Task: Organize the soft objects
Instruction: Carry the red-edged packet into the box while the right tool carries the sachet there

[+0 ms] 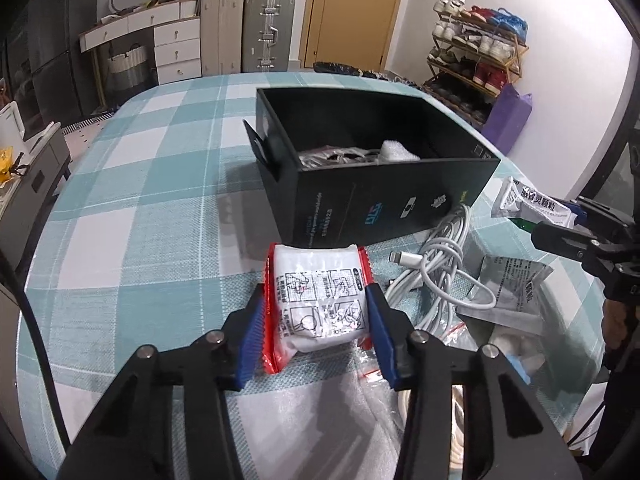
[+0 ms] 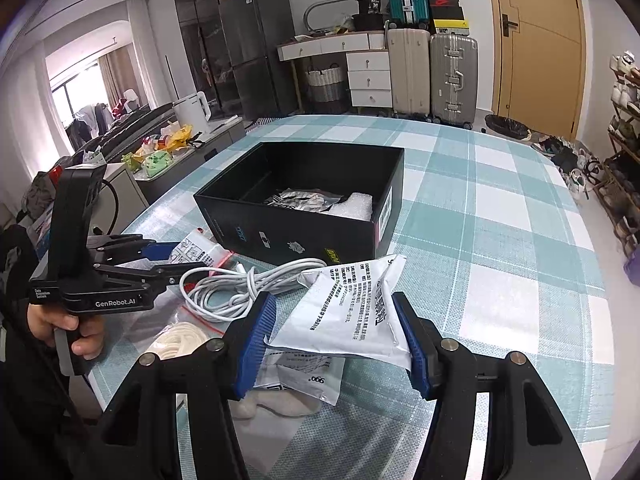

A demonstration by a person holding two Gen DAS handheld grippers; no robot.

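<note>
In a cluttered room with suitcases (image 2: 432, 72), a teal-checked table (image 1: 160, 200) holds an open black box (image 1: 372, 184), while the left gripper (image 1: 316, 312) clamps a red-edged packet (image 1: 316, 300) and the right gripper (image 2: 340, 340) clamps a white sachet (image 2: 352, 312) just before the box.

Left claw (image 1: 316, 312) gripping red-edged packet (image 1: 320, 300) (lifted), black box (image 1: 380, 200) behind

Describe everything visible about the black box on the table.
The black box is an open-topped, rectangular carton of matte cardboard, with small printed logos along its near side and a label on one end. It sits flat on the checked tablecloth. Inside lie crinkled silvery packets and white foam. A coiled white cable lies against its near side.
</note>
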